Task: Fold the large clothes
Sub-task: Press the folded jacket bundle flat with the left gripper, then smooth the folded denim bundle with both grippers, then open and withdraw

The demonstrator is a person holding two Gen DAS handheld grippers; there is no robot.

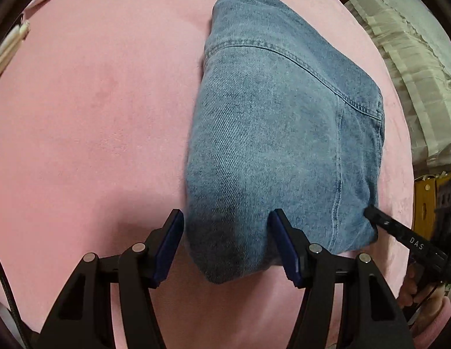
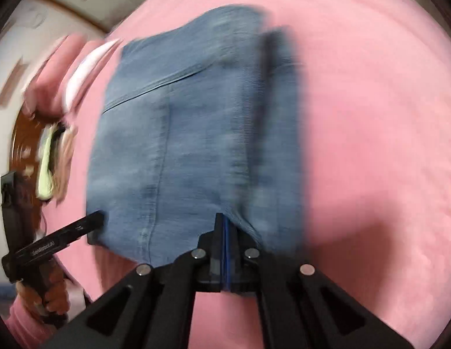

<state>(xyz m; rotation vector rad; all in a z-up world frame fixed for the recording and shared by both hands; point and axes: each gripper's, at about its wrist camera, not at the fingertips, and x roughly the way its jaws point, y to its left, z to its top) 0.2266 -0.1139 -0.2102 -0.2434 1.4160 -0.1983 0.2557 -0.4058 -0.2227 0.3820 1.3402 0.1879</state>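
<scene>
Denim garment (image 1: 272, 133) on pink surface (image 1: 94, 116): left hand-held gripper (image 1: 227, 224) released astride it, right hand-held gripper (image 2: 225, 226) clenched on its edge

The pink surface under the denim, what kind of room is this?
Probably a bedroom: the folded blue denim garment lies on a soft pink bed-like cover, with cream ruffled bedding beside it. A home, not a workshop.
</scene>
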